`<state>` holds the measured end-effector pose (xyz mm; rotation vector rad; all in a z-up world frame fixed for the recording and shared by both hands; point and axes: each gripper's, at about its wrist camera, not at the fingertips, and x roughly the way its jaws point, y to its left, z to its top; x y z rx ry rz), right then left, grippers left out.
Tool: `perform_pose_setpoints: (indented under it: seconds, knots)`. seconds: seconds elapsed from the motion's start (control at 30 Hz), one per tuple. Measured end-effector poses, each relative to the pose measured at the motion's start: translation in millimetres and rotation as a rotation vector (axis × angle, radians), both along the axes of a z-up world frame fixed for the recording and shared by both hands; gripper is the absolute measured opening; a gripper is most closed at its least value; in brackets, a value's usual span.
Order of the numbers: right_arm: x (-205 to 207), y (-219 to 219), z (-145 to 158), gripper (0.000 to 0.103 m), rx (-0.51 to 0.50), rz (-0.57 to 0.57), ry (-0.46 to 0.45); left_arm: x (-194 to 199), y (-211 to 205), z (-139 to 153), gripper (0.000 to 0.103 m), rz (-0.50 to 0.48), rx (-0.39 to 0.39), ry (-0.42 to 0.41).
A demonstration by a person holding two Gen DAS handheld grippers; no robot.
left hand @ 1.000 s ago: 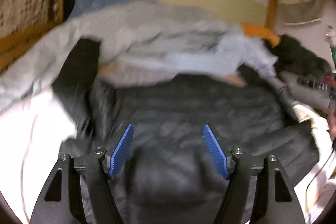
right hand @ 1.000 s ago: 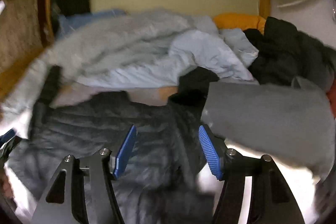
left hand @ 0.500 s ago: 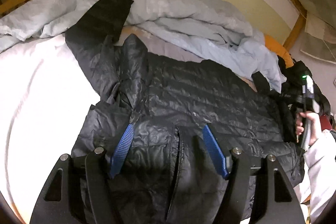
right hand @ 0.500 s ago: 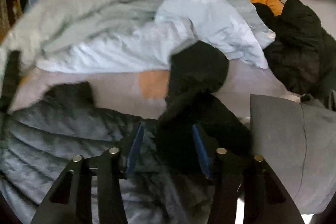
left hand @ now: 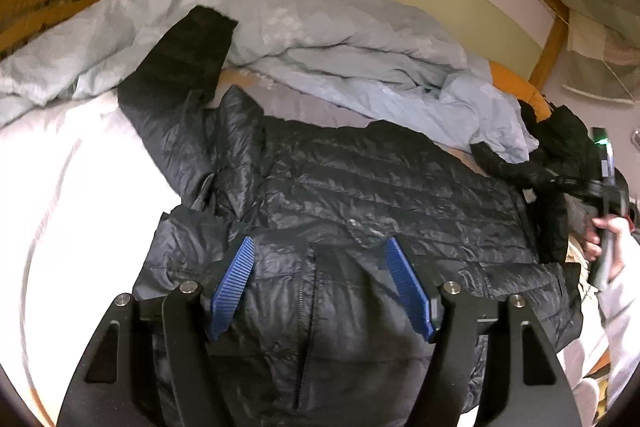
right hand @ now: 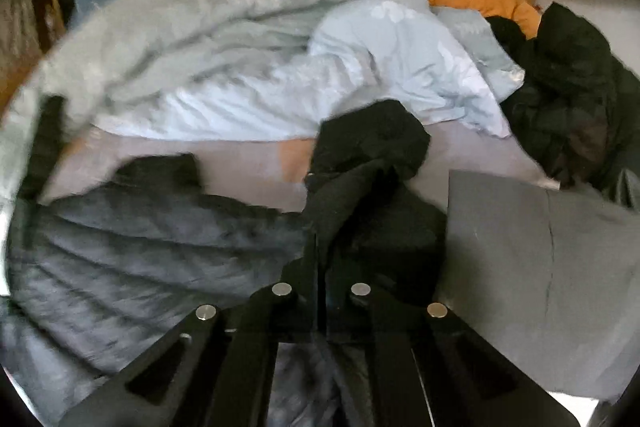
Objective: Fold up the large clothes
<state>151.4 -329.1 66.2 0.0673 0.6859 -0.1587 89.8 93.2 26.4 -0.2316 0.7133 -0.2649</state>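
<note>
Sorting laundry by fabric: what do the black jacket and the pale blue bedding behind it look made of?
The black jacket looks like thin synthetic shell, nylon or polyester, over padding: it has a slight sheen, fine crinkles and stitched horizontal quilting. The pale blue bedding looks like matte woven cotton or a blend, with soft folds and a faint printed pattern.

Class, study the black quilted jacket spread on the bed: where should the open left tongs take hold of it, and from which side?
Probably the hem edge of the black quilted jacket, beside its zipper. The left tongs already straddle that spot, open. Come straight down from above: the fabric lies flat, so pinching a ridge works best.
</note>
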Motion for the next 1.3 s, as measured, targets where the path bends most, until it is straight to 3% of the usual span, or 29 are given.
perform_pose_setpoints:
  seconds: [0.17, 0.33, 0.43, 0.47, 0.53, 0.6, 0.63, 0.8, 0.87, 0.93, 1.0, 1.07, 1.13, 1.2, 1.3]
  knots:
    - [-71.1, 31.6, 0.6, 0.002, 0.0, 0.139, -0.032, -4.3, -8.1, 1.1, 0.067, 0.013, 0.044, -0.025]
    - [-110.7, 54.1, -58.5, 0.002, 0.013, 0.225, 0.112, -7.2, -15.5, -1.1, 0.067, -0.02, 0.053, -0.02]
    - [-122.0, 63.6, -78.6, 0.003, -0.07, 0.188, 0.129, -8.7, -18.4, -1.5, 0.067, -0.008, 0.081, -0.026]
    - [-124.5, 69.0, -78.8, 0.005, -0.091, 0.19, 0.124, -8.8, -17.9, -1.8, 0.067, 0.008, 0.086, -0.028]
    - [-128.3, 82.6, -70.2, 0.022, -0.104, 0.223, 0.106, -8.0, -16.0, -2.9, 0.067, 0.019, 0.083, -0.024]
    - [-128.3, 90.5, -55.0, 0.052, -0.081, 0.252, 0.066, -7.2, -16.1, -4.1, 0.067, 0.0, 0.082, -0.019]
    - [-126.9, 94.0, -45.0, 0.052, -0.07, 0.261, 0.036, -7.9, -16.9, -3.7, 0.067, -0.002, 0.086, -0.023]
    - [-93.1, 107.2, -14.1, 0.052, -0.008, 0.319, 0.008, -9.8, -25.4, -4.6, 0.067, -0.02, 0.112, -0.034]
    - [-67.6, 104.0, -11.0, 0.052, -0.038, 0.248, 0.012, -9.2, -27.0, -6.8, 0.067, -0.024, 0.118, -0.028]
    - [-37.8, 85.7, -21.3, 0.052, -0.052, 0.098, 0.09, -7.7, -27.2, -8.9, 0.067, -0.023, 0.119, -0.019]
    - [-21.9, 61.8, -36.4, 0.052, 0.032, 0.001, 0.123, -6.3, -26.4, -9.9, 0.067, -0.023, 0.118, -0.014]
    - [-13.5, 47.5, -53.7, 0.051, 0.09, -0.02, 0.157, -6.1, -24.2, -11.1, 0.067, -0.018, 0.121, -0.012]
    - [-9.3, 43.6, -63.8, 0.036, 0.092, -0.029, 0.154, -4.9, -20.3, -12.4, 0.067, -0.007, 0.12, -0.006]
    - [-8.3, 46.4, -60.6, 0.003, 0.062, -0.021, 0.098, -3.1, -14.8, -13.4, 0.067, 0.002, 0.104, 0.003]
    - [-9.8, 67.5, -44.9, 0.003, -0.019, 0.025, -0.013, -2.0, -8.2, -11.2, 0.067, 0.005, 0.083, 0.008]
